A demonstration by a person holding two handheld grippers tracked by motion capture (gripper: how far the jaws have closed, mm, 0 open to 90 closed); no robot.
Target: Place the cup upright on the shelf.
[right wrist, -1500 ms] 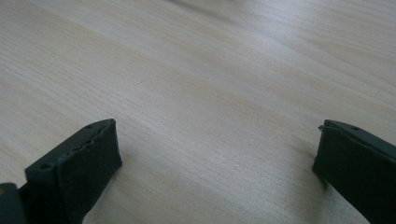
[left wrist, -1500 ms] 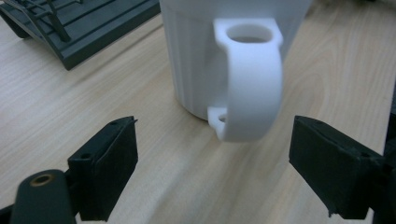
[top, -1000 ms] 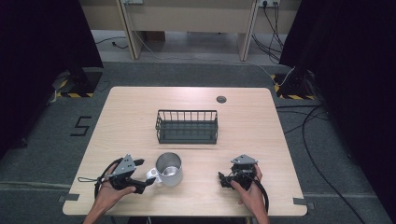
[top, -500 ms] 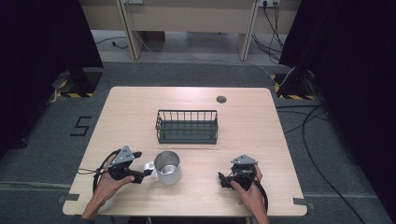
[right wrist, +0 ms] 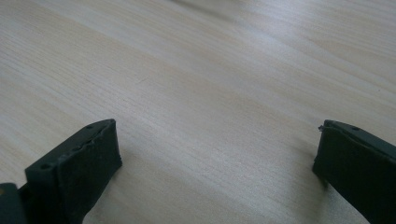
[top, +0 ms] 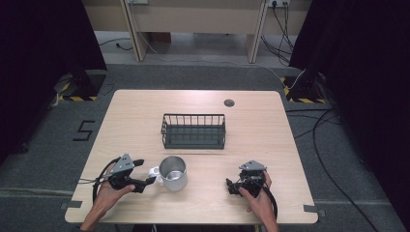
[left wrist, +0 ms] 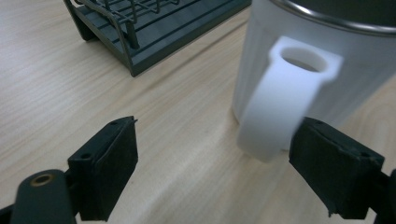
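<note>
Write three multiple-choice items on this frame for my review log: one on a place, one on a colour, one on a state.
1. Where does the mug stand relative to the wire rack?
A. Inside it
B. On the table nearer the person, to the rack's left
C. Behind it, at the far edge

2. What colour is the mug's handle?
A. White
B. Red
C. Black

3. How does the left gripper stand at the handle?
A. Shut on it
B. Open, jaws either side of it
C. Lifted high above the mug

Answers:
1 B, as the high view shows the mug on bare wood between the rack and the person's hands.
2 A, as the left gripper view shows a white loop on a pale body.
3 B, as that view shows a wide gap between the jaws, the handle close to one, not clamped.
</note>
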